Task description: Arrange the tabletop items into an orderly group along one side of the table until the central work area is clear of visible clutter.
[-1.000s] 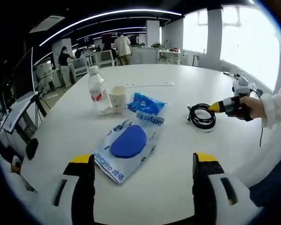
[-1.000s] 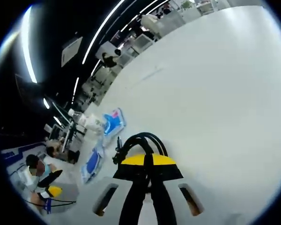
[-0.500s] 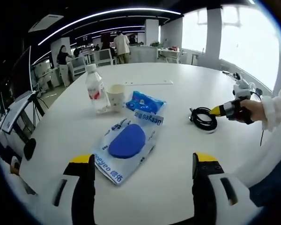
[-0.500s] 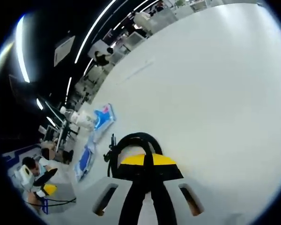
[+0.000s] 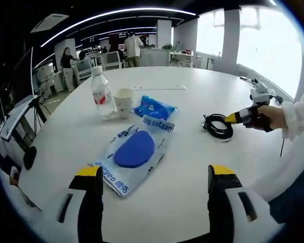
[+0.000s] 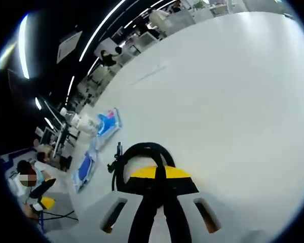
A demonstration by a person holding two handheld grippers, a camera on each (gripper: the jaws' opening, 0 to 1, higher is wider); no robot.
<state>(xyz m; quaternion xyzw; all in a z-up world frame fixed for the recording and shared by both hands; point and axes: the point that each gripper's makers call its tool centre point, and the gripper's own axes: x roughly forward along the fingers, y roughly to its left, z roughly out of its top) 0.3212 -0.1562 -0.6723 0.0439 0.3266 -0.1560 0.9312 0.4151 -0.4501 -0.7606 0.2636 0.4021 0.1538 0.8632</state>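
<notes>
Right hand-held gripper (image 6: pixel 159 174) clamped on black cable coil (image 5: pixel 218 125), seemingly dragged slightly across tabletop (image 5: pixel 192 167) toward the packets; left hand-held gripper (image 5: pixel 152 177) apart, idle

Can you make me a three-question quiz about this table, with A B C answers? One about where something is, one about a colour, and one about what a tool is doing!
1. Where is the paper cup?
A. Right beside the water bottle
B. On top of the black cable
C. On the floor

2. What colour is the pad inside the big clear bag?
A. Red
B. Blue
C. Green

3. What is the right tool doing?
A. Hanging open above the cup
B. Closed on the black cable
C. Holding the bottle

Answers:
1 A, the cup stands next to the bottle on the white table.
2 B, a blue shape shows through the bag.
3 B, its yellow tips meet over the cable loop.
</notes>
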